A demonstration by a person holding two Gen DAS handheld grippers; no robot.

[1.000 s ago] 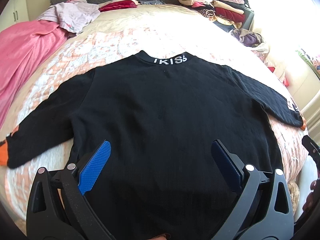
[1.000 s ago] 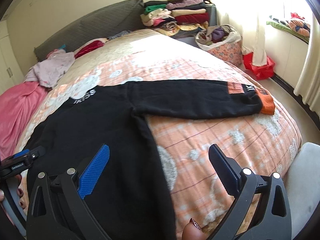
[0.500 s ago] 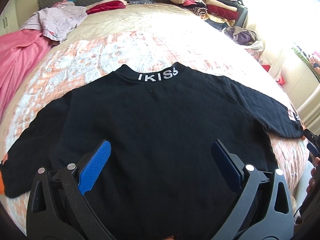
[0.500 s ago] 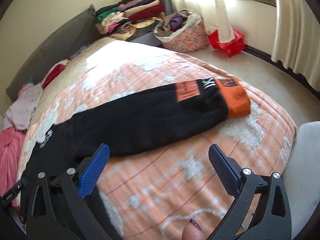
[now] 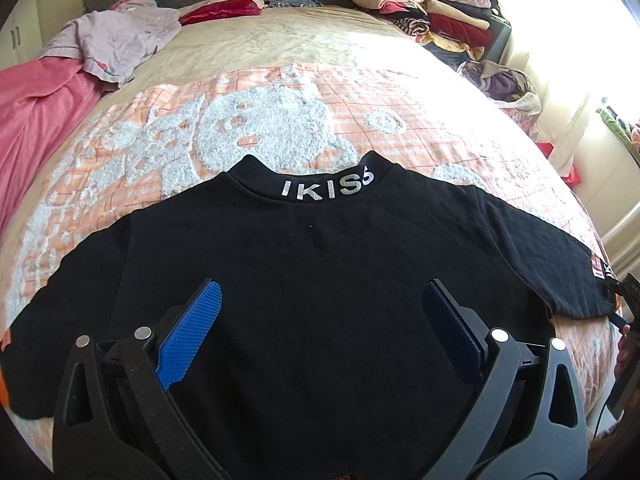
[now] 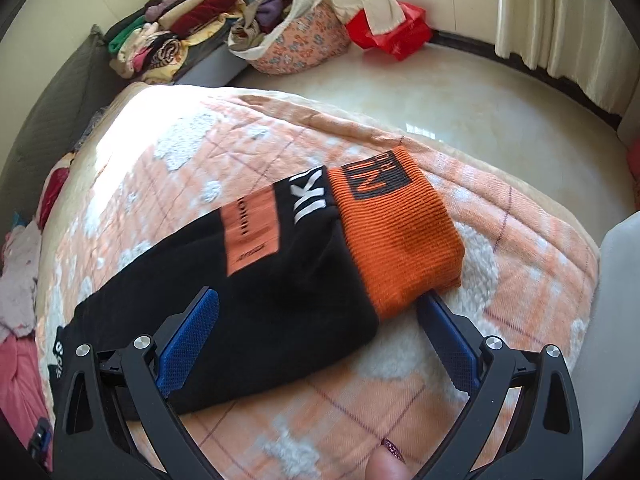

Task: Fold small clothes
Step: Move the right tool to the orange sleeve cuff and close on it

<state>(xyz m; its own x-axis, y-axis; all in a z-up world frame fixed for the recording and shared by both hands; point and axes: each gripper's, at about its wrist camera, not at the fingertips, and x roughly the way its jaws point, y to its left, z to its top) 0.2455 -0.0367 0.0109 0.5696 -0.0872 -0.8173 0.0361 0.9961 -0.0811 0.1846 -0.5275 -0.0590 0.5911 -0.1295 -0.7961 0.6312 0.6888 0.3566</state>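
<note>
The left gripper (image 5: 320, 328), black-framed with blue textured pads, fills the bottom of its frame with its jaws spread wide and gripping nothing, hovering level over the lower back of the black long-sleeved sweatshirt (image 5: 312, 264), which lies flat across the middle of the frame on the orange-and-white plaid fleece blanket (image 5: 256, 120), its white-lettered collar toward the top. The right gripper (image 6: 316, 328), likewise spread and empty, points down at the sleeve's end in mid-frame, its right pad just beside the ribbed orange cuff (image 6: 400, 240), with a painted thumbnail (image 6: 390, 450) showing at the bottom edge.
</note>
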